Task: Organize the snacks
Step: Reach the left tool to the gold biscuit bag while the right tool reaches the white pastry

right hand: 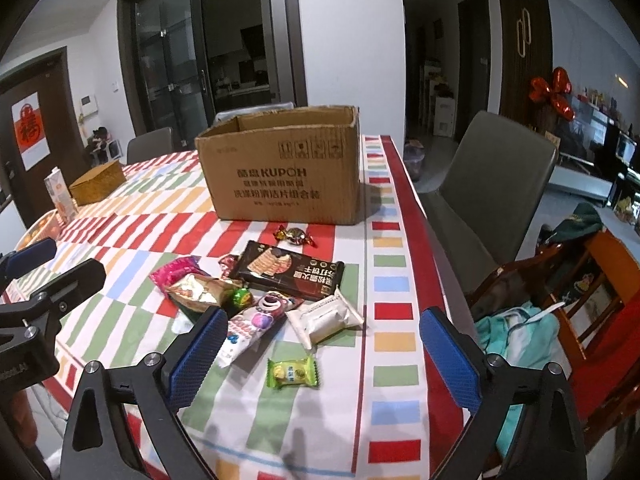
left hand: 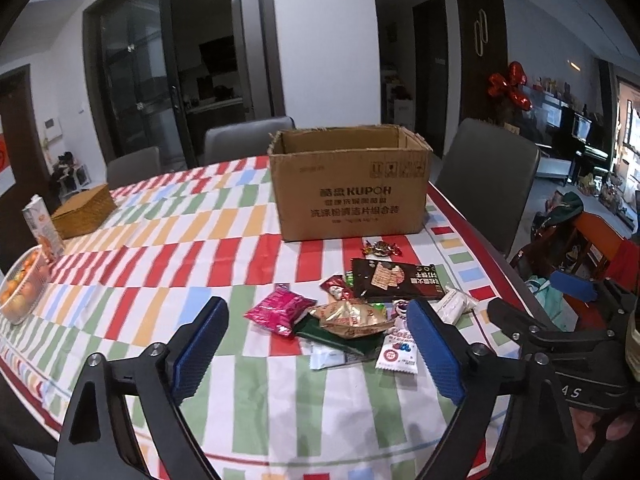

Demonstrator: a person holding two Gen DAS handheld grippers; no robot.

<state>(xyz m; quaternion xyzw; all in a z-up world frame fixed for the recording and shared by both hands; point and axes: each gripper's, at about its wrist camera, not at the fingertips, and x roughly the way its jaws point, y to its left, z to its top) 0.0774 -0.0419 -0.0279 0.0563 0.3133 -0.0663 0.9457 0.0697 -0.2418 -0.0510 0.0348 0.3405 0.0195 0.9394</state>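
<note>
A pile of snack packets lies on the striped tablecloth in front of an open cardboard box [left hand: 352, 196] [right hand: 284, 176]. In the pile are a pink packet [left hand: 280, 310], a gold packet [left hand: 352, 316], a dark biscuit packet [left hand: 394, 280] [right hand: 288, 272], a white packet [right hand: 328, 318] and a pink bear candy bag [right hand: 256, 324]. A small green packet [right hand: 294, 372] lies alone, nearest to me. A wrapped candy [right hand: 295, 235] sits close to the box. My left gripper [left hand: 316, 308] hangs open above the pile's left part. My right gripper [right hand: 324, 316] is open above the white and green packets.
A woven box [left hand: 82, 210], a juice carton [left hand: 42, 224] and a fruit bowl [left hand: 20, 288] stand at the table's left side. A grey chair [right hand: 492, 200] and a wooden chair with clothes [right hand: 560, 300] are past the table's right edge. More chairs stand behind the box.
</note>
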